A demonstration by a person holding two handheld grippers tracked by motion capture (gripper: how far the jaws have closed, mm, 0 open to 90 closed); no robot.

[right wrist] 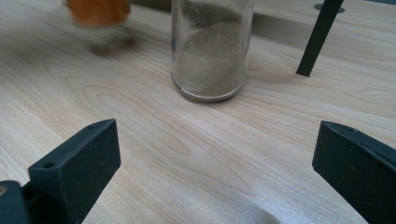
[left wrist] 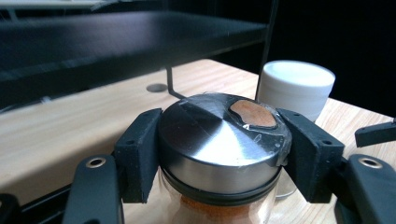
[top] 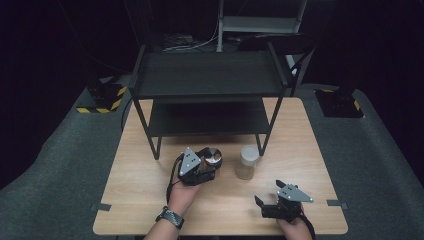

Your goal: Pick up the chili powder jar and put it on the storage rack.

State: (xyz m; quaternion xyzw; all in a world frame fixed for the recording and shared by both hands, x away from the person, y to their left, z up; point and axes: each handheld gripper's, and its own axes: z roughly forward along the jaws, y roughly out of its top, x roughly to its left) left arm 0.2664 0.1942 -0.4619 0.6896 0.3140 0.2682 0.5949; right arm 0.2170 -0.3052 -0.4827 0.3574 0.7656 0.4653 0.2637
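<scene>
Spice jar (left wrist: pixel 219 154) clamped in left claw (top: pixel 207 165), white-lidded jar (top: pixel 247 161) beside, right claw (top: pixel 270 192) apart

I work in what looks like a lab or recording studio, not a home. My wooden table (top: pixel 150 200) stands on grey carpet (top: pixel 50 190) with black darkness all round it. A black metal shelf rack (top: pixel 207 75) sits on the table. On the floor behind, two stand bases with yellow-and-black hazard tape (top: pixel 100 107) flank the table, and loose cables (top: pixel 190 45) lie by a pale frame (top: pixel 260 22).
</scene>
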